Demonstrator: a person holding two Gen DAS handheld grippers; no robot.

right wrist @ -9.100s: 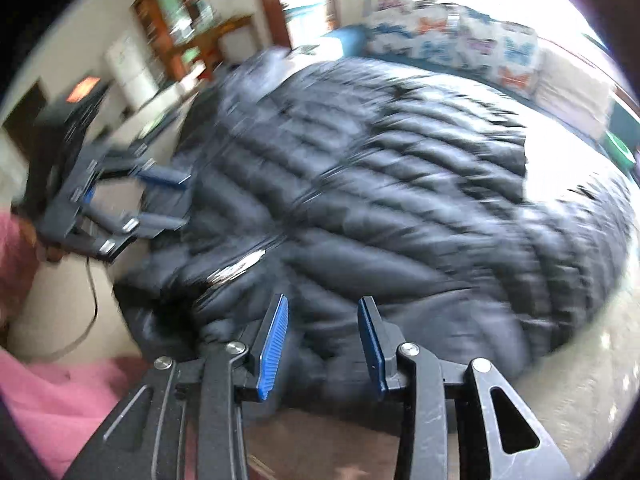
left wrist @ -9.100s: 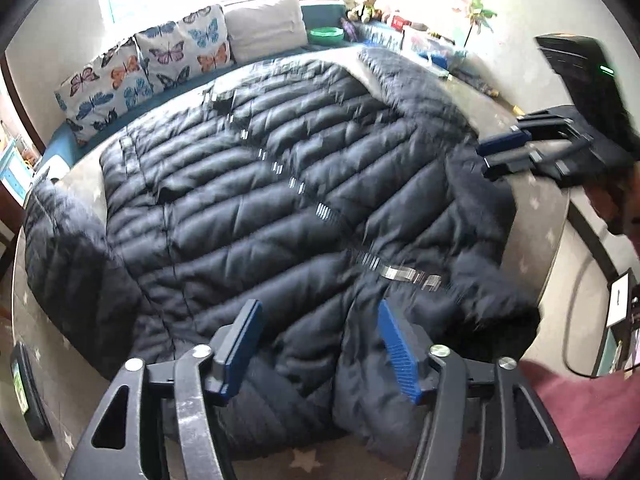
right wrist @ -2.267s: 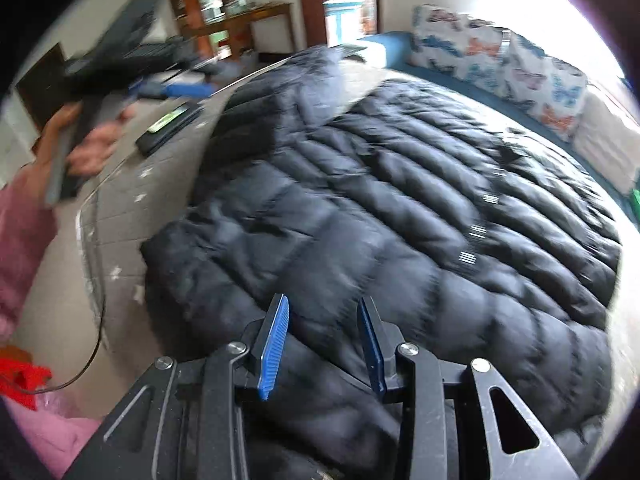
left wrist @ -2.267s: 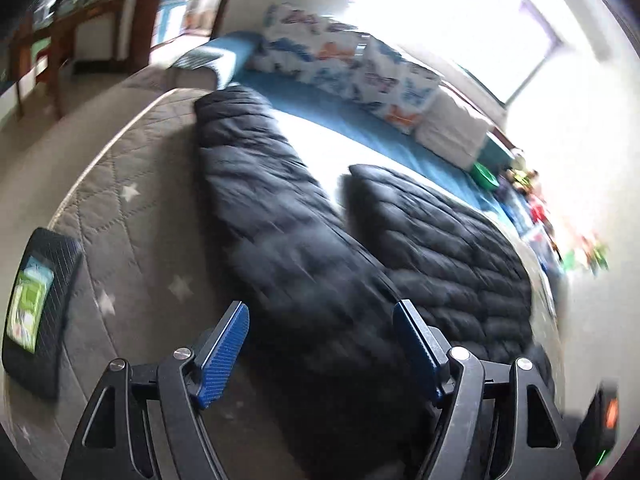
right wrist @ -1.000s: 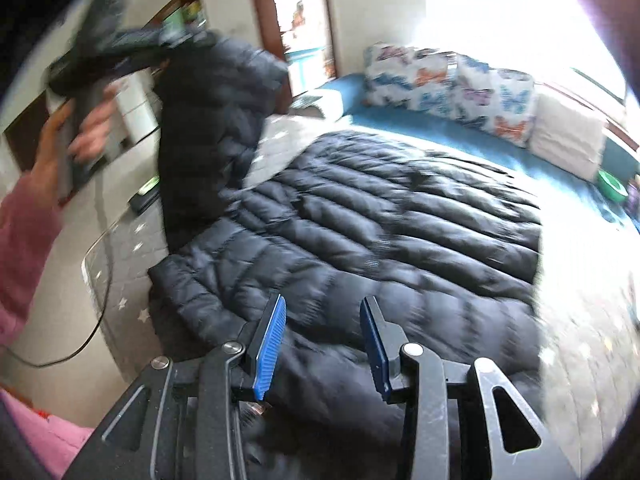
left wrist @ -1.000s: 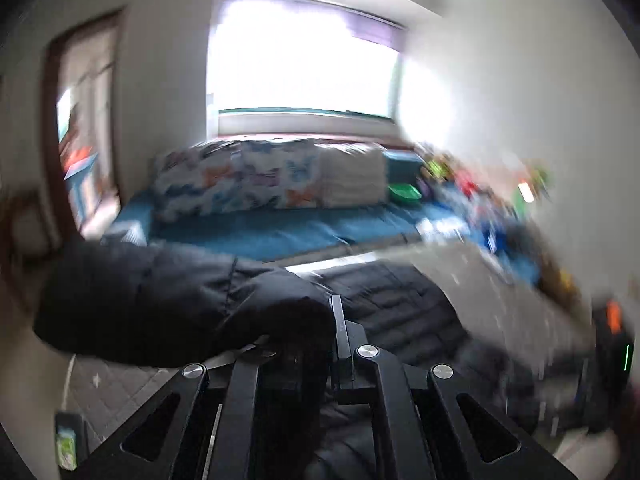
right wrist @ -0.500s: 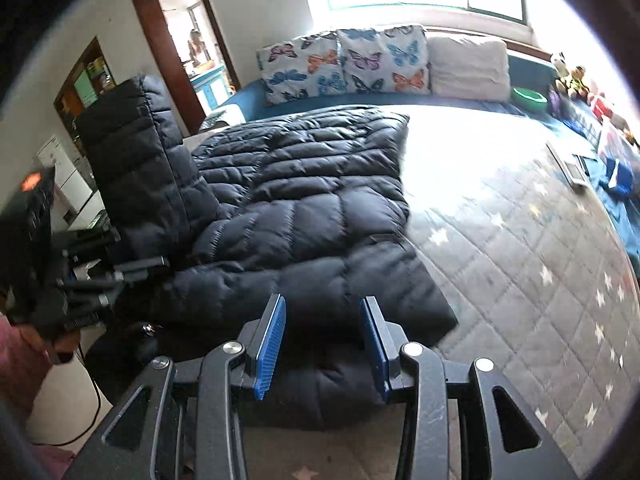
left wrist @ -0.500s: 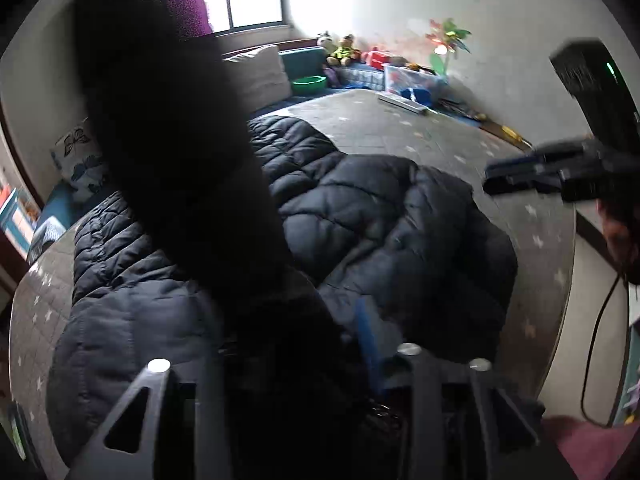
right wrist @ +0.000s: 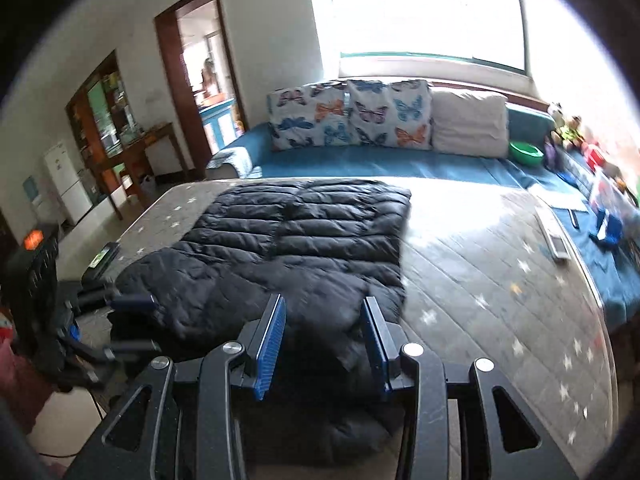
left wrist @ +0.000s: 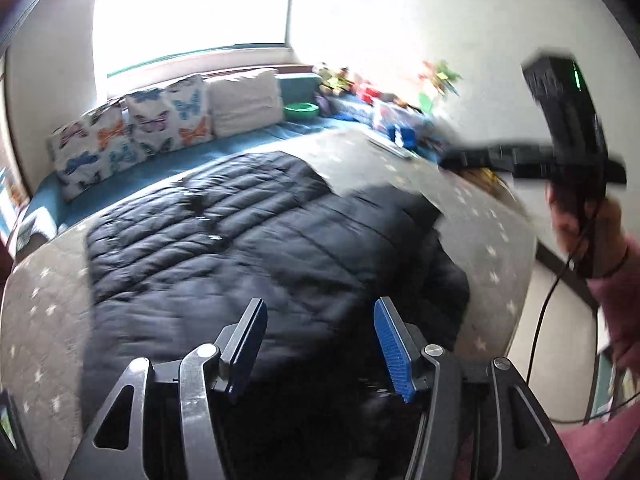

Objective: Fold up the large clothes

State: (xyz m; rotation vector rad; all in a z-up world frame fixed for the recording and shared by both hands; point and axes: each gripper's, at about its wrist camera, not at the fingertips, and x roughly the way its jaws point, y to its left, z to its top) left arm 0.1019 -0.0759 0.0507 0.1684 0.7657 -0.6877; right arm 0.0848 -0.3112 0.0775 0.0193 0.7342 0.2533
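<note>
Both my tools, left tool (left wrist: 320, 344) and right tool (right wrist: 323, 342), hang spread and empty over the black puffer jacket (right wrist: 296, 240) sprawled on the star-patterned mattress (right wrist: 500, 280); puffy, light, slippery, best pinched at a hem.

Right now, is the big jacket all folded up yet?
Not yet. The jacket lies on the table with its sides already folded in, making a narrower shape. Both the left gripper and right gripper are open, holding nothing. Folding it shorter probably comes next.

Left gripper (left wrist: 320, 344) jaws apart, empty; right gripper (right wrist: 323, 342) likewise.
</note>
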